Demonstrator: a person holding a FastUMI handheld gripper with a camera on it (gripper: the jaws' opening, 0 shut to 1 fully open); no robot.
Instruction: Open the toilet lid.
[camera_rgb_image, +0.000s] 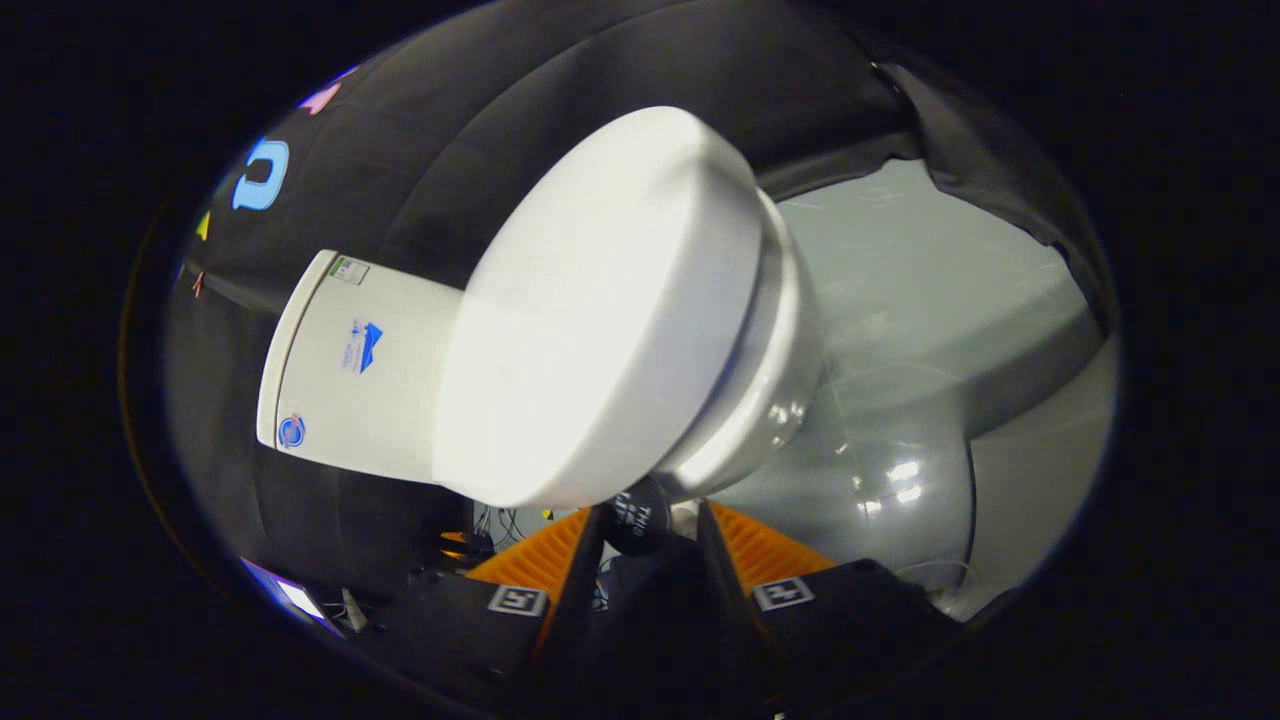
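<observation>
A glossy grey floor (930, 330) with light reflections lay beyond the black cloth wall (450, 130), while cables (500, 522) and a lit screen (295, 597) sat low beside the wall.

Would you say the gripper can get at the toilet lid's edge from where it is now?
Probably yes: the open gripper sits just short of the closed toilet lid, its edge right ahead of the fingers. A small black object between the fingertips may interfere.
</observation>
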